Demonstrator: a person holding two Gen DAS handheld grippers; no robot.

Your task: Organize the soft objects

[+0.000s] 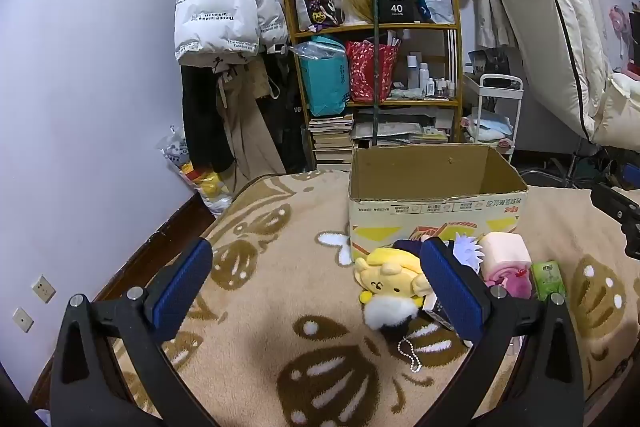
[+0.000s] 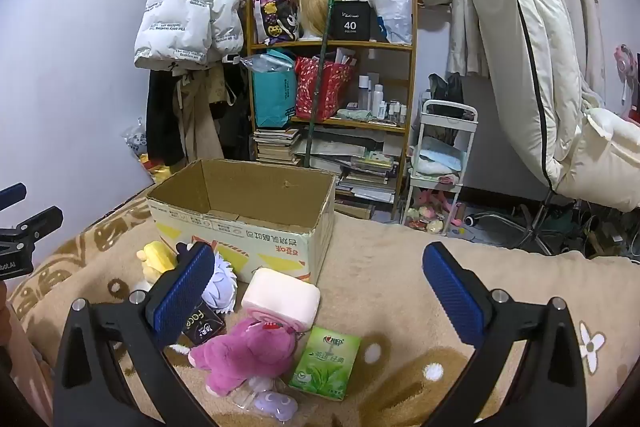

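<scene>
both grippers, left gripper (image 1: 316, 283) and right gripper (image 2: 316, 287), were spread wide and empty. the pink plush (image 2: 244, 353) lay at 6 o'clock of the cardboard box (image 2: 240, 223); best pinch its body squarely, then lift clear of the rim.

The blanket (image 2: 400, 267) is thick, fuzzy fleece. The box (image 2: 240, 227) is matt corrugated cardboard with a torn rim. The pink toy (image 2: 240, 351) and yellow toy (image 1: 390, 277) are soft plush. The green tissue pack (image 2: 325, 363) is glossy plastic film. Each tool's pads (image 2: 182, 293) are ribbed blue rubber on matt black plastic.
</scene>
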